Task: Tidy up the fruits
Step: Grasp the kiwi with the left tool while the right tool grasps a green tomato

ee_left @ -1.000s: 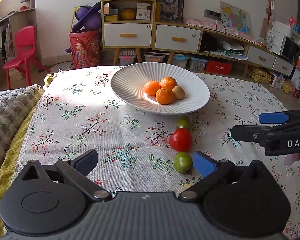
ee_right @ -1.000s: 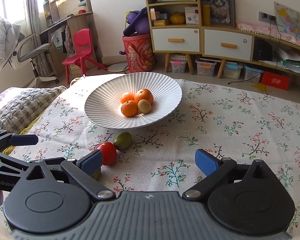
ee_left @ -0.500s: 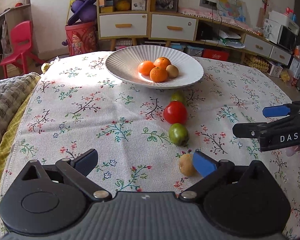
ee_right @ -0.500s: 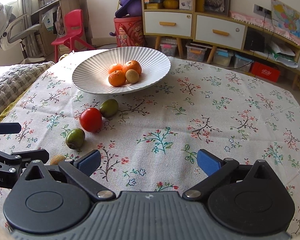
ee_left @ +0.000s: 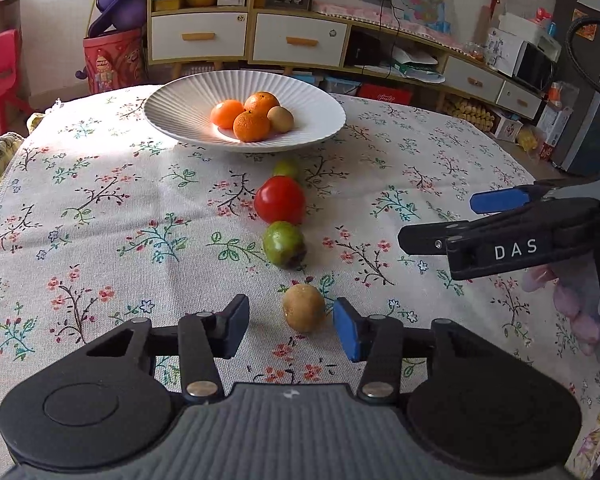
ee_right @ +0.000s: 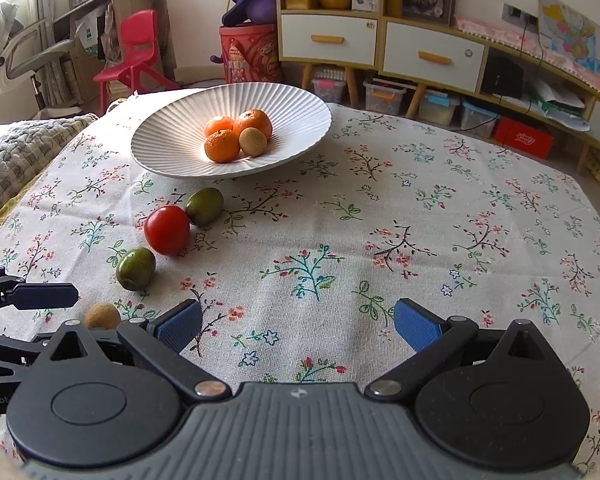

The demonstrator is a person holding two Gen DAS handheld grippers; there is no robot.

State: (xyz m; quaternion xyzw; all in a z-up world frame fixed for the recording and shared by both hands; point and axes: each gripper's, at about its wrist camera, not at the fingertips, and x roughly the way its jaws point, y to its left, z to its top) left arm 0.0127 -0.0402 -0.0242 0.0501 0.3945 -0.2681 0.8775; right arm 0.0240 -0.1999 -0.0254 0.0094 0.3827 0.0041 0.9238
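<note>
Closing around the small brown fruit (ee_left: 303,307), my left gripper (ee_left: 290,326) has it between its pads, a gap showing on each side. My right gripper (ee_right: 298,326) stands wide over bare floral cloth (ee_right: 380,208), holding nothing. That fruit is round, dull and rough-skinned, nearest in a row with two glossy green fruits and a red tomato (ee_left: 279,199) before the ribbed white bowl (ee_left: 180,108).

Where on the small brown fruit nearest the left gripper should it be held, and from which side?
Grip the small brown fruit across its widest middle, coming from the near side. It is round, lies free on the tablecloth, and the left gripper, jaws closing, already straddles it.
</note>
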